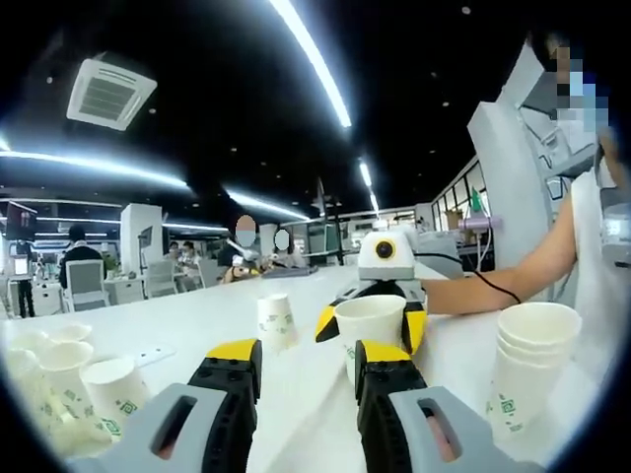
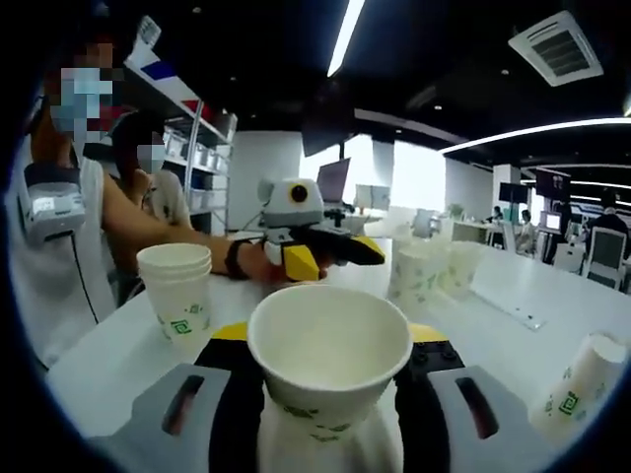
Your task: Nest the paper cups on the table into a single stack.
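Right gripper [image 2: 328,370] clamped on one paper cup [image 2: 329,360], left gripper [image 1: 308,370] jaws apart and empty, one nested stack [image 1: 528,360] beside, single cup [image 1: 277,320] ahead on table [image 1: 197,325]

In the right gripper view, the held paper cup [image 2: 328,363] hid the gap between the jaws, and its base was cut off by the bottom edge. A tipped cup [image 2: 577,384] was clipped at the right. In the left gripper view, the cluster of cups [image 1: 59,379] at the left was blurred, their number unclear. The green print on the stack of cups [image 1: 527,360] was too small to read.
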